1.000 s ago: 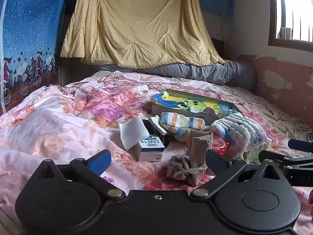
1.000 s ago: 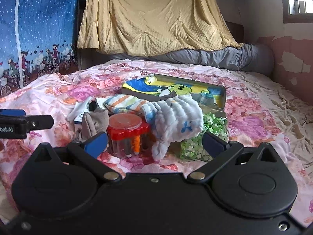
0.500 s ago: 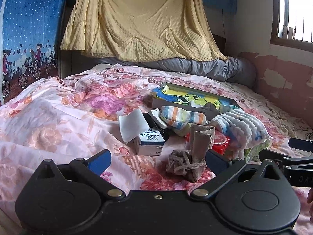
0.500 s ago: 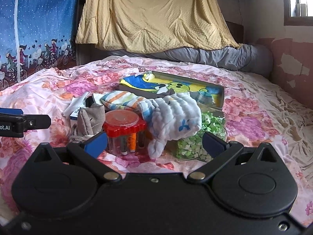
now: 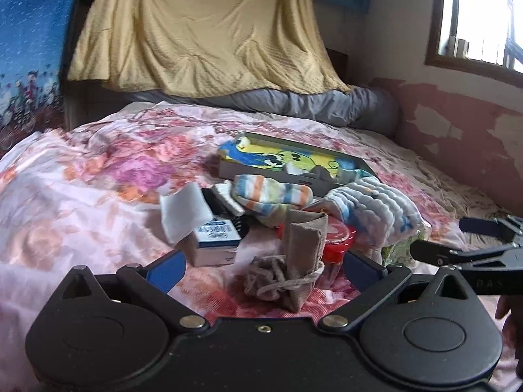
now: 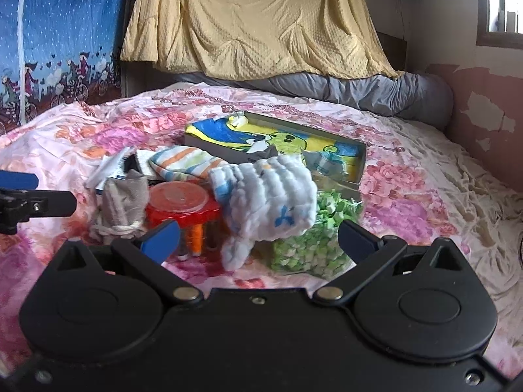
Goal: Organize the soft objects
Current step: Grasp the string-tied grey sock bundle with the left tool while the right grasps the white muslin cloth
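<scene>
A pile lies on the flowered bed. A grey drawstring pouch [image 5: 295, 261] lies nearest my left gripper [image 5: 263, 266], which is open and empty just in front of it. A striped sock [image 5: 271, 194] and a white-blue quilted cloth [image 5: 380, 207] lie behind. In the right wrist view the quilted cloth [image 6: 271, 196] drapes over a clear bag of green bits [image 6: 313, 235]. My right gripper [image 6: 258, 235] is open and empty, just short of the cloth. The pouch [image 6: 122, 201] and the striped sock [image 6: 186, 163] are at the left there.
A red-lidded jar [image 6: 181, 204] stands between pouch and cloth. An open tin tray with a cartoon lining [image 6: 358, 163] lies behind the pile. A small white-blue box [image 5: 214, 240] and a white pad [image 5: 183, 209] lie at the left. A grey bolster [image 6: 376, 93] lines the headboard.
Both grippers have moved forward toward the pile, so the objects appear larger and closer. Both stay open. Nothing on the bed has moved.
</scene>
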{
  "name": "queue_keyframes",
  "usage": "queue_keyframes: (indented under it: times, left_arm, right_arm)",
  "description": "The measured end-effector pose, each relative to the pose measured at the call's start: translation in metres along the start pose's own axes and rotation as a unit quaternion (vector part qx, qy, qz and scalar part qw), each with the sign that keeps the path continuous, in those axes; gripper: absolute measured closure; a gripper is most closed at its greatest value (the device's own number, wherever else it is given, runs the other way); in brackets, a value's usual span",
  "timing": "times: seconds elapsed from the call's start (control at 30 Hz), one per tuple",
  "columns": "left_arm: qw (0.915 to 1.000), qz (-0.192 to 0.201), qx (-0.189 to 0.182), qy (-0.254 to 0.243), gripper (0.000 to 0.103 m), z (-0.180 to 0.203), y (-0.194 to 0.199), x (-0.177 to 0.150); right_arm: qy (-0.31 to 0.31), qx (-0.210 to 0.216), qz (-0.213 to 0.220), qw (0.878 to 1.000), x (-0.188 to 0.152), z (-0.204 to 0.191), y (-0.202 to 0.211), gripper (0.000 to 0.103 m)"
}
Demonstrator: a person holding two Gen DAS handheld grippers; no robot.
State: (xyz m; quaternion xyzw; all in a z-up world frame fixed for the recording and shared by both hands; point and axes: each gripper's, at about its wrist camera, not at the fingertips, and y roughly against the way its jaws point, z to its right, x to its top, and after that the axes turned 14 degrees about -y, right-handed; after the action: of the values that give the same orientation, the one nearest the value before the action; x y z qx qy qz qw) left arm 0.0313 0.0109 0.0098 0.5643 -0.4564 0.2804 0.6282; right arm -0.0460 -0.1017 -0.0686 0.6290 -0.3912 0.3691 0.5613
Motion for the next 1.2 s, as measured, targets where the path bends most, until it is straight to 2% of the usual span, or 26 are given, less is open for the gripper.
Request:
queue_keyframes:
  times: [0.2, 0.4, 0.63, 0.7, 0.77, 0.9, 1.03, 1.13, 1.2]
  left_arm:
    - [0.9994, -0.009, -0.030, -0.017, 0.004, 0.007, -0.024, 0.006]
    - [0.9986, -0.017, -0.046, -0.019, 0.011, 0.006, -0.044, 0.011]
    - [0.9977, -0.025, -0.062, -0.004, 0.032, 0.000, -0.055, 0.012]
    - [0.9972, -0.029, -0.069, -0.004, 0.041, 0.000, -0.058, 0.011]
    - [0.9965, -0.033, -0.077, -0.007, 0.054, 0.001, -0.061, 0.011]
    - [0.9957, -0.032, -0.087, -0.009, 0.072, 0.004, -0.064, 0.011]
    - [0.9956, -0.030, -0.088, -0.012, 0.077, 0.007, -0.063, 0.011]
    - [0.9957, -0.028, -0.088, -0.010, 0.079, 0.007, -0.063, 0.011]
    - [0.9958, -0.027, -0.087, -0.008, 0.080, 0.007, -0.062, 0.010]
  right_arm:
    - [0.009, -0.010, -0.007, 1.000, 0.009, 0.010, -0.018, 0.001]
    - [0.044, -0.022, -0.001, 0.999, 0.015, 0.013, -0.045, 0.001]
    - [0.097, -0.024, 0.004, 0.995, 0.015, 0.003, -0.072, 0.011]
    - [0.108, -0.025, 0.001, 0.994, 0.013, -0.002, -0.075, 0.020]
    - [0.115, -0.025, -0.005, 0.993, 0.011, -0.005, -0.079, 0.023]
    - [0.128, -0.024, -0.011, 0.991, 0.007, -0.010, -0.085, 0.037]
    - [0.141, -0.023, -0.012, 0.990, 0.004, -0.014, -0.085, 0.044]
    - [0.147, -0.026, -0.013, 0.989, 0.002, -0.014, -0.084, 0.053]
    - [0.151, -0.028, -0.015, 0.988, 0.000, -0.015, -0.084, 0.064]
